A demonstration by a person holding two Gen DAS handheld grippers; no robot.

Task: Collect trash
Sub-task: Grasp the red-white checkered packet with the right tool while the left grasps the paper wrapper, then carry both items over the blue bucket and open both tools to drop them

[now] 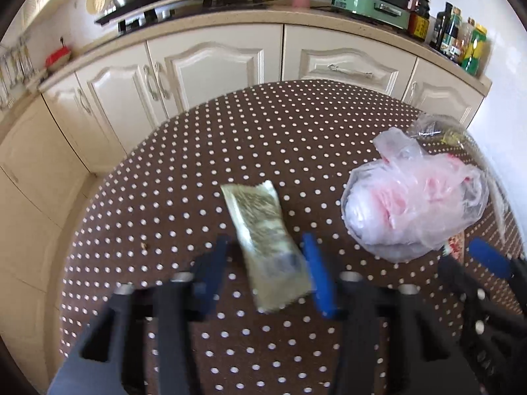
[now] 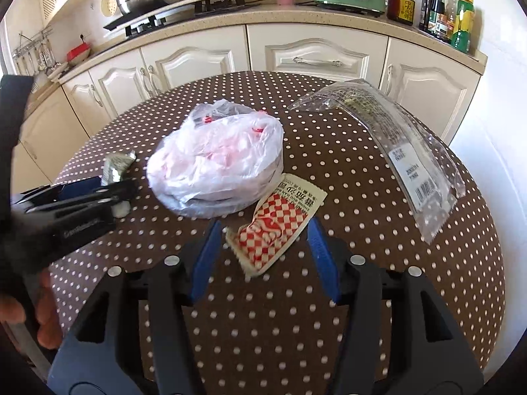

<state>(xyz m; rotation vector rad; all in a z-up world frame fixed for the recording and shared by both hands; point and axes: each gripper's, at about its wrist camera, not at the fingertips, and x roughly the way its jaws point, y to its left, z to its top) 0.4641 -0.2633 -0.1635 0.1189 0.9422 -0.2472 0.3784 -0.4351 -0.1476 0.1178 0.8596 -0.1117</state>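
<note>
On the brown polka-dot table (image 1: 263,138), a crumpled greenish-silver wrapper (image 1: 266,240) lies between the open fingers of my left gripper (image 1: 266,253). The jaws stand apart on either side of it. In the right wrist view the left gripper (image 2: 98,191) shows at the left, with the wrapper (image 2: 117,164) at its tip. My right gripper (image 2: 263,233) is open around a red-and-white checkered paper wrapper (image 2: 276,223) that lies flat on the table (image 2: 362,263). A bowl covered by a thin pinkish plastic bag (image 2: 217,161) stands just beyond it; it also shows in the left wrist view (image 1: 411,200).
A long clear plastic package (image 2: 395,144) lies at the table's right side. A small white scrap (image 2: 120,210) lies by the left gripper. Behind the table run cream cabinets (image 2: 313,56) and a counter with stove, pans and bottles.
</note>
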